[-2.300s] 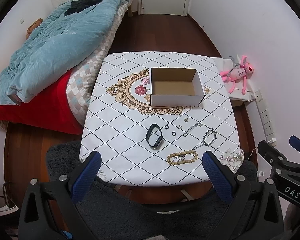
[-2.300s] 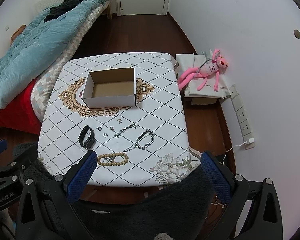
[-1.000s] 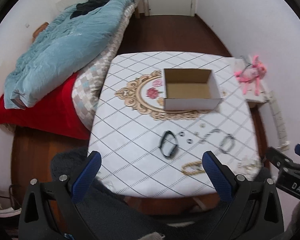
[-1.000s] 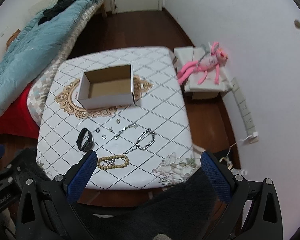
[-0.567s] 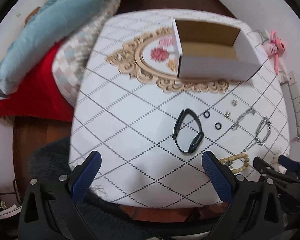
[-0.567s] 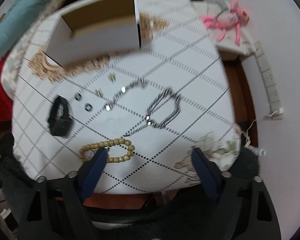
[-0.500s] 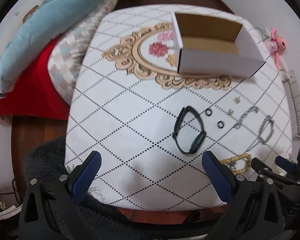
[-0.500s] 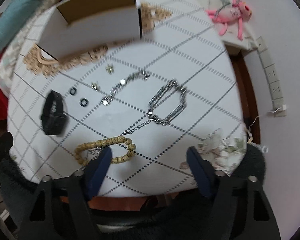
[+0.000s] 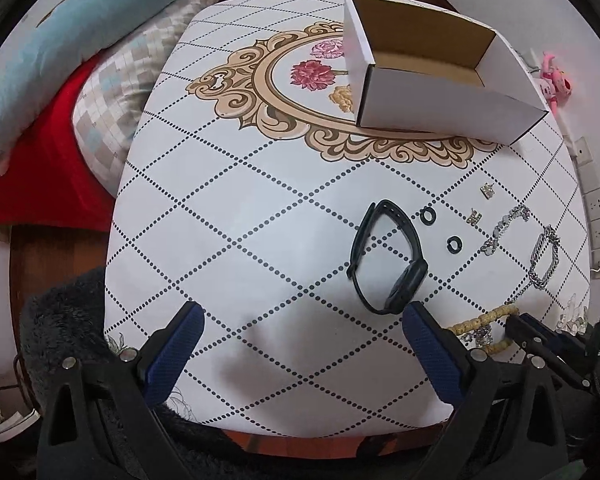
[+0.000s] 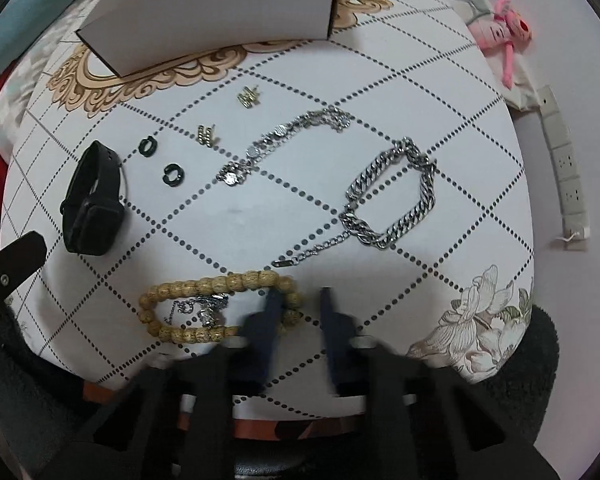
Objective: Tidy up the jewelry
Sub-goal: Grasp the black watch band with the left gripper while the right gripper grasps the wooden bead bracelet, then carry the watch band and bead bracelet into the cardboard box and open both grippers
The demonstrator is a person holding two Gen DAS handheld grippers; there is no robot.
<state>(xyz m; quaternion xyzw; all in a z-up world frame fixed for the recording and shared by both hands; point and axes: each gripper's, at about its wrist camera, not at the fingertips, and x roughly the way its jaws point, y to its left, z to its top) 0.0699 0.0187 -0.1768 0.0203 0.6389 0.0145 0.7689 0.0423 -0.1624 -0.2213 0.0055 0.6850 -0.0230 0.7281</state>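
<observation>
— Patterned bench [image 9: 236,208] carries what?
— Wooden bead bracelet [image 10: 204,284] near its front edge; right gripper [image 10: 298,298] fingers, narrowed, straddle its right end (blurred).
— And left gripper [image 9: 300,320]?
— Fingers wide, holding nothing.

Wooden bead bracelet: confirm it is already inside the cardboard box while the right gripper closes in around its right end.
Not in the box. The wooden bead bracelet lies on the tablecloth near the front edge, well short of the cardboard box, as the right wrist view shows. The rest holds: the right gripper has its fingers set around the bracelet's right end.
</observation>
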